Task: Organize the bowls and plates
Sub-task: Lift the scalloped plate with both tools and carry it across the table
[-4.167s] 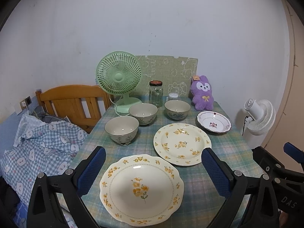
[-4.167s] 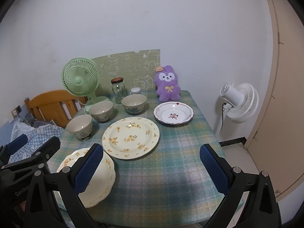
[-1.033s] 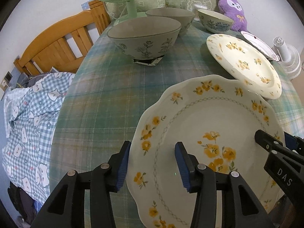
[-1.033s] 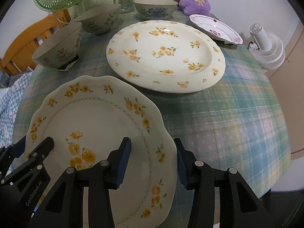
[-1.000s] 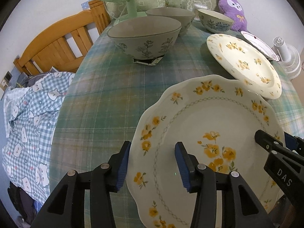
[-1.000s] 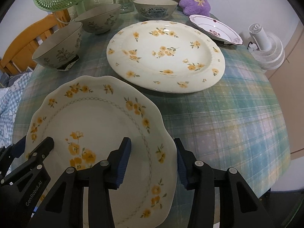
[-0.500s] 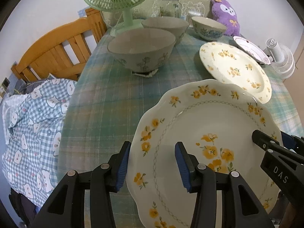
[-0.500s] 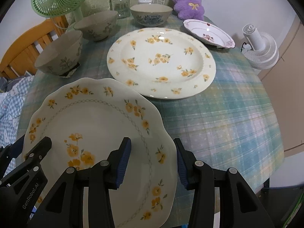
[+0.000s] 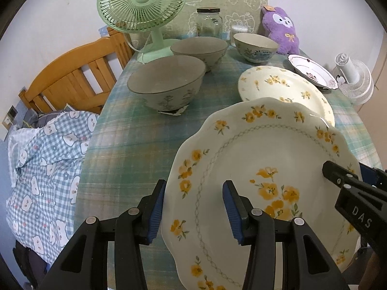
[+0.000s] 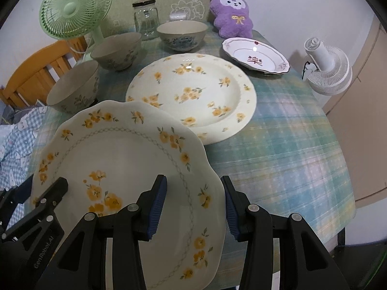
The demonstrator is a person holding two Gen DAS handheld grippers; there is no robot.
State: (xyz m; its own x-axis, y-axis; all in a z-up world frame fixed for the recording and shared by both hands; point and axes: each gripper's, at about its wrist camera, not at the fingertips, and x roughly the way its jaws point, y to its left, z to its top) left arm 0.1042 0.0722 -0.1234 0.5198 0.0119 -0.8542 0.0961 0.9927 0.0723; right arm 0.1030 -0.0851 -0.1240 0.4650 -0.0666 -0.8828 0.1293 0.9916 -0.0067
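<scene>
A scalloped cream plate with yellow flowers (image 9: pixel 266 159) (image 10: pixel 125 149) is held off the table by both grippers. My left gripper (image 9: pixel 193 205) is shut on its left rim. My right gripper (image 10: pixel 193 200) is shut on its right rim. Its far edge overlaps the view of a larger round flowered plate (image 9: pixel 278 84) (image 10: pixel 193 89) lying on the table behind it. Three bowls stand further back: a near grey one (image 9: pixel 167 84) (image 10: pixel 75 89), a middle one (image 9: pixel 198 48) (image 10: pixel 116 50), and a blue-patterned one (image 9: pixel 256 46) (image 10: pixel 181 33). A small red-trimmed plate (image 9: pixel 312 70) (image 10: pixel 256 55) lies at the far right.
The table has a green plaid cloth (image 10: pixel 278 145). At its back stand a green fan (image 9: pixel 142 4), a glass jar (image 9: pixel 208 21) and a purple plush toy (image 9: pixel 283 29). A wooden chair (image 9: pixel 72 79) with checked fabric is on the left. A white floor fan (image 10: pixel 326 67) stands right.
Both grippers have lifted the scalloped plate higher above the table and carried it toward the large round plate. Earlier they were open and clear of it.
</scene>
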